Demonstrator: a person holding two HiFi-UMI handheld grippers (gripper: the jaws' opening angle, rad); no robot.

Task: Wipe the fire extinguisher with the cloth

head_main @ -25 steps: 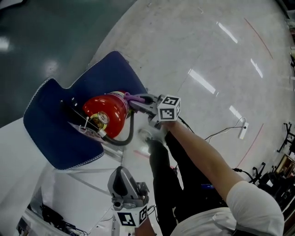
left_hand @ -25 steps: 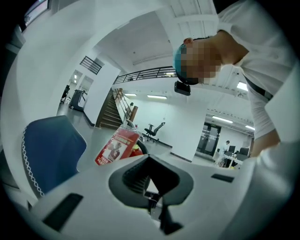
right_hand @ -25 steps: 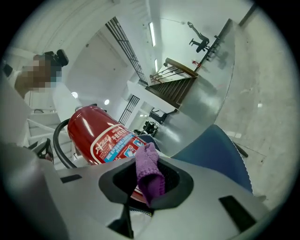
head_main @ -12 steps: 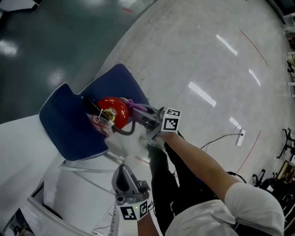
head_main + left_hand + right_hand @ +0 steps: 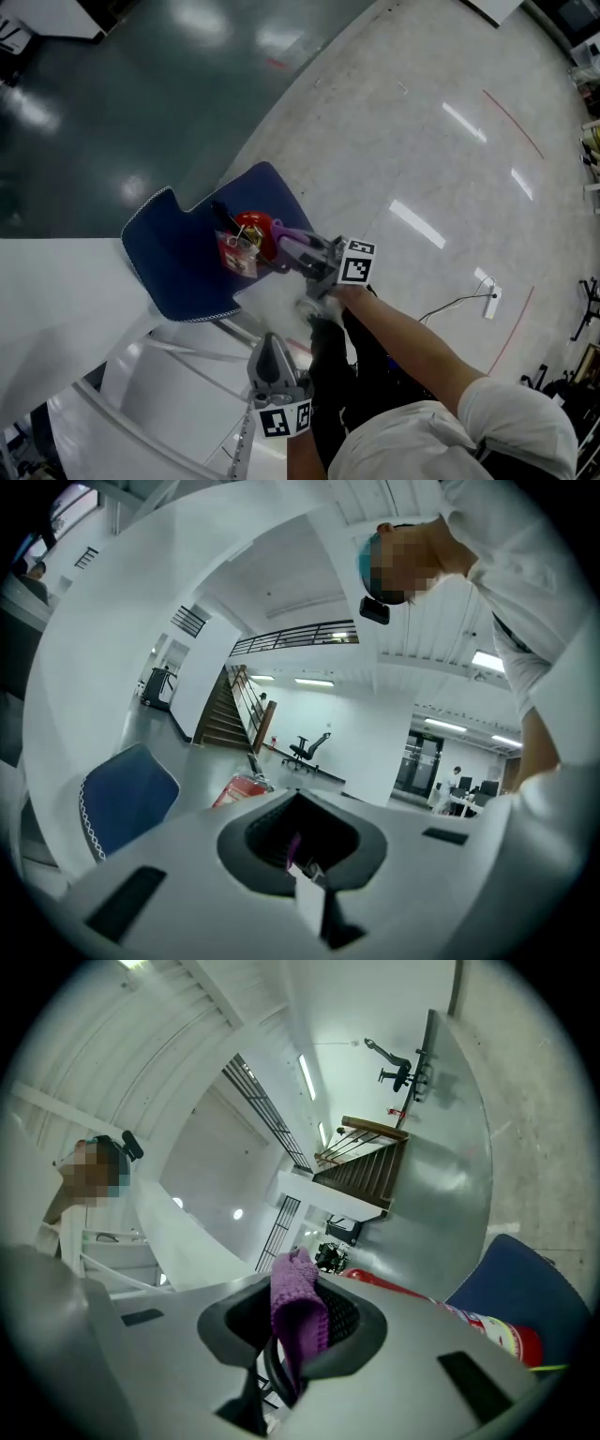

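A red fire extinguisher [image 5: 251,230] with a hanging tag rests on a blue mat [image 5: 183,258] at the white table's edge. My right gripper [image 5: 289,246] is shut on a purple cloth [image 5: 279,232], which lies against the extinguisher's right side. In the right gripper view the cloth [image 5: 298,1309] is folded between the jaws of the right gripper [image 5: 298,1335], and the extinguisher [image 5: 473,1324] lies just beyond on the blue mat [image 5: 525,1279]. My left gripper [image 5: 270,358] hangs low, apart from the extinguisher, its jaws together on nothing that I can see. The left gripper view shows the extinguisher [image 5: 242,789] and mat [image 5: 127,799] ahead.
The white table [image 5: 56,300] with its frame fills the lower left. A white cable and small device [image 5: 487,281] lie on the pale floor at the right. Dark green floor stretches behind the mat. The person's legs stand below the right arm.
The view has swung and drawn back, so the extinguisher and mat look smaller and farther right. The right gripper with the cloth has stayed against the extinguisher. The left gripper remains low.
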